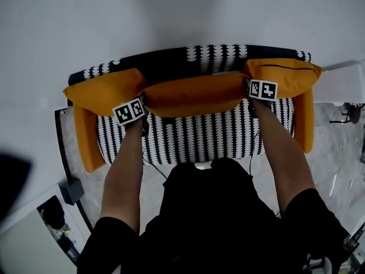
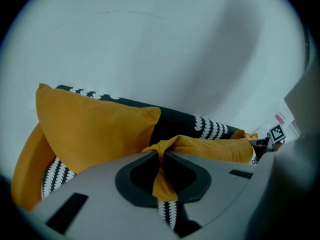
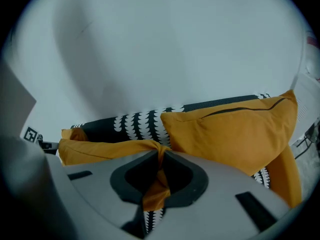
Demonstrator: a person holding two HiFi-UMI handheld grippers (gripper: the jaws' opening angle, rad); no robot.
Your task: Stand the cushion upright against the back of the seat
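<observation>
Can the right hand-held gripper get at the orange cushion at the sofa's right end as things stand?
Probably not yet: the right-end cushion sits just beside the right hand-held gripper, nothing between, but its jaws are shut on the middle cushion's corner.

There are three orange cushions: the left cushion (image 1: 105,90), the middle cushion (image 1: 191,95) and the right cushion (image 1: 288,76). There is one patterned sofa (image 1: 199,138) with two orange armrests, the left armrest (image 1: 86,141) and the right armrest (image 1: 307,124). Two grippers show: the left gripper (image 2: 161,159) and the right gripper (image 3: 160,161).
</observation>
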